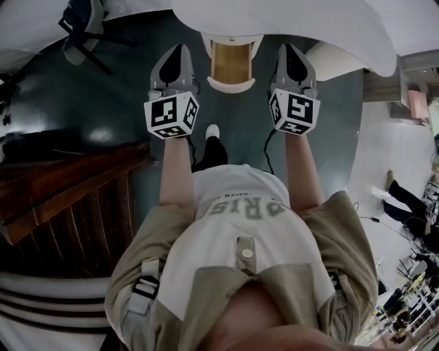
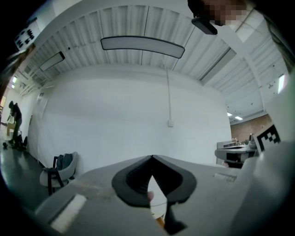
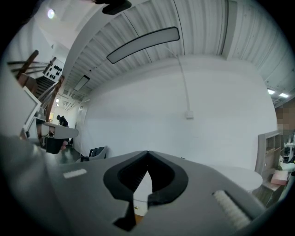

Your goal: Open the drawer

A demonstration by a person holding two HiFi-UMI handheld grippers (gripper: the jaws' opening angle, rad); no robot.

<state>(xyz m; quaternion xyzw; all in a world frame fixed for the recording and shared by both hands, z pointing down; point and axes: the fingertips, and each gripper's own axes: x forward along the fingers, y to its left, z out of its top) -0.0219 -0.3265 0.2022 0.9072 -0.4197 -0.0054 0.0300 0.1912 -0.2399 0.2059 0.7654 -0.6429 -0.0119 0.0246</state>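
We see a white, round-cornered drawer unit with a tan wooden panel standing on the dark floor against the white wall; open or shut, we cannot tell.

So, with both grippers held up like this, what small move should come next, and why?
Probably lower the right gripper toward the white unit, opening its jaws on the way. Both it and the left gripper are shut on nothing and point at the wall; the unit lies between them, untouched.
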